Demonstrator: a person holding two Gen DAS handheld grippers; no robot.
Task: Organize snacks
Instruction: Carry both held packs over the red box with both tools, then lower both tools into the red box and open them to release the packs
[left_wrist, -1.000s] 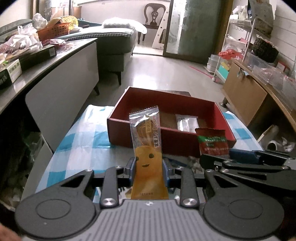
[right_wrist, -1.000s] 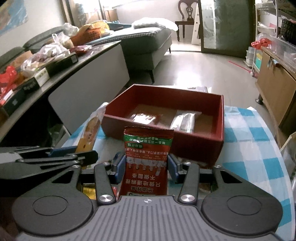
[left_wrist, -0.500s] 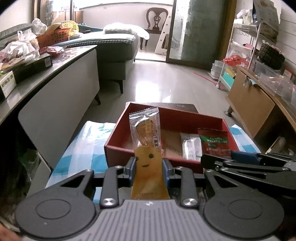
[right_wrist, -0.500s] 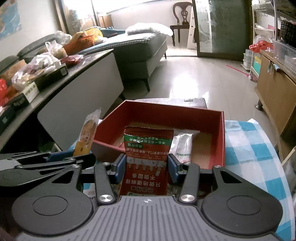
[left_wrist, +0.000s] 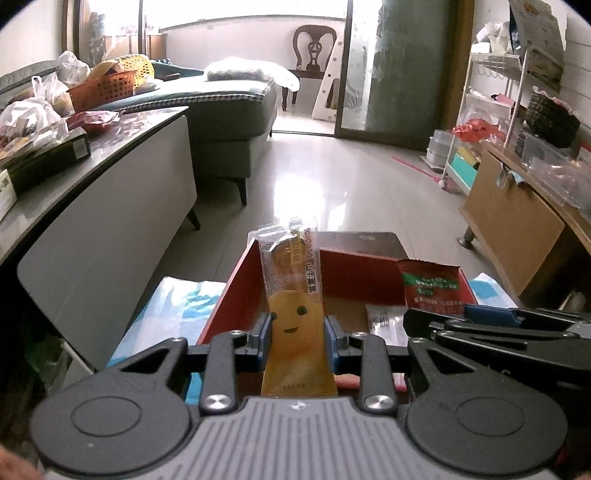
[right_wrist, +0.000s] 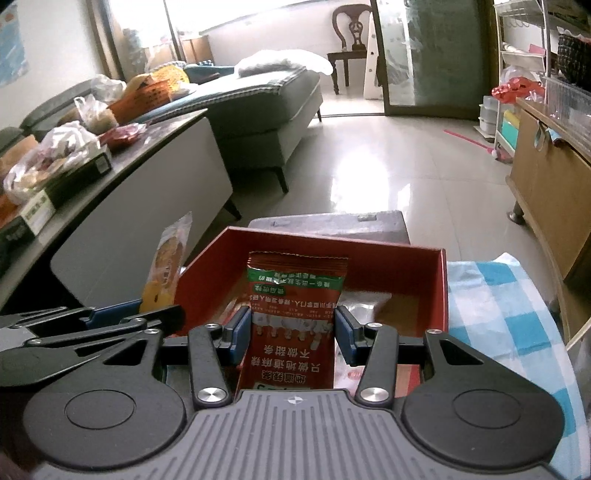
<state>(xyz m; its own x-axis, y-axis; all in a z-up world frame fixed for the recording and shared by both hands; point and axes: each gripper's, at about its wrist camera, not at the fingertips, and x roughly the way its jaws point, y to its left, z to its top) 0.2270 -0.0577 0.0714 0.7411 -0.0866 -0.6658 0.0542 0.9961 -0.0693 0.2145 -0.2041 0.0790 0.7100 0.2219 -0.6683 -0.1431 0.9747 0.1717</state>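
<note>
The left claw (left_wrist: 297, 334) is clamped on a tall yellow snack packet (left_wrist: 291, 295) with a smiling face printed on it, held upright over the near left corner of the red box (left_wrist: 236, 295). The right claw (right_wrist: 293, 334) is clamped on a red and green snack pouch (right_wrist: 295, 299), also upright, above the near part of the same box. The box sits at the far edge of the counter, on a blue and white checked cloth (right_wrist: 498, 295). Inside the box lies a clear wrapped packet (left_wrist: 386, 319), flat on the brown floor towards the right wall.
</note>
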